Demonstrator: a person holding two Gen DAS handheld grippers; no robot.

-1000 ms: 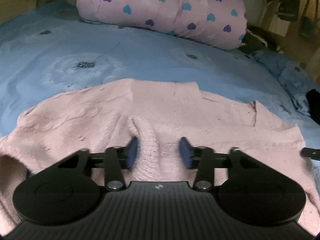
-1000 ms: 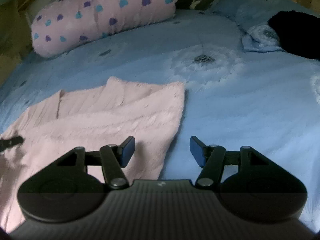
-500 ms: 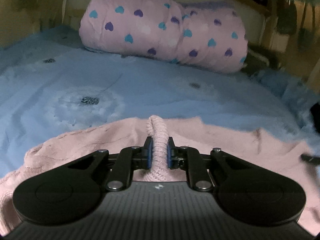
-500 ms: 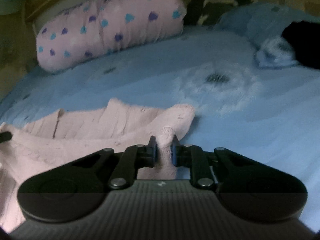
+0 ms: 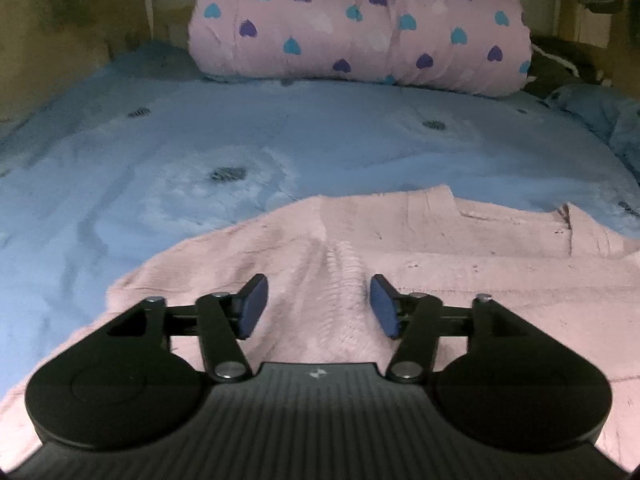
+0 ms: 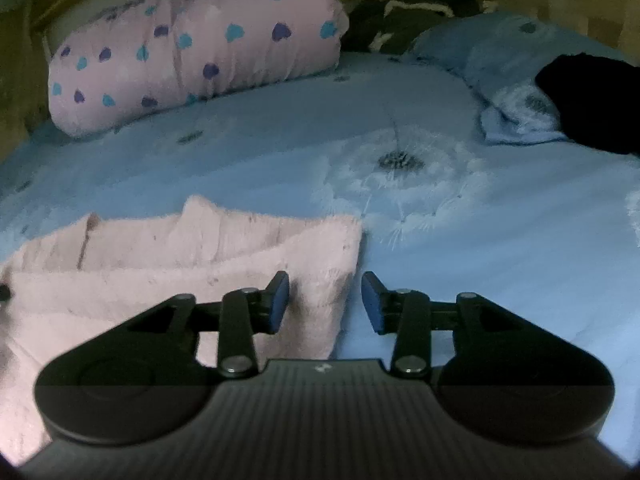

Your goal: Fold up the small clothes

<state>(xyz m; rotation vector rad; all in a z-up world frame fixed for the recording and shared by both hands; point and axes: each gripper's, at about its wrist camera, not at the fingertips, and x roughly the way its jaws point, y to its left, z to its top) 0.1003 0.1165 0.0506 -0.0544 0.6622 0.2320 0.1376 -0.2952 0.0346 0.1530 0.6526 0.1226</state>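
A pale pink knitted garment (image 5: pixel 460 264) lies folded on the blue bedspread. In the left wrist view my left gripper (image 5: pixel 319 306) is open, its blue pads either side of a raised ridge of the knit, gripping nothing. In the right wrist view the garment (image 6: pixel 168 264) fills the lower left, with its right edge running between the pads. My right gripper (image 6: pixel 325 302) is open over that edge and holds nothing.
A pink pillow with blue and purple hearts (image 5: pixel 360 24) lies at the head of the bed; it also shows in the right wrist view (image 6: pixel 192 48). A black garment (image 6: pixel 592 104) lies on a blue pillow at far right. The blue bedspread (image 6: pixel 460 208) stretches beyond the garment.
Half a second ago both grippers were shut on pinched pink fabric and lifting it. Now both have opened and the garment lies flat, folded over.
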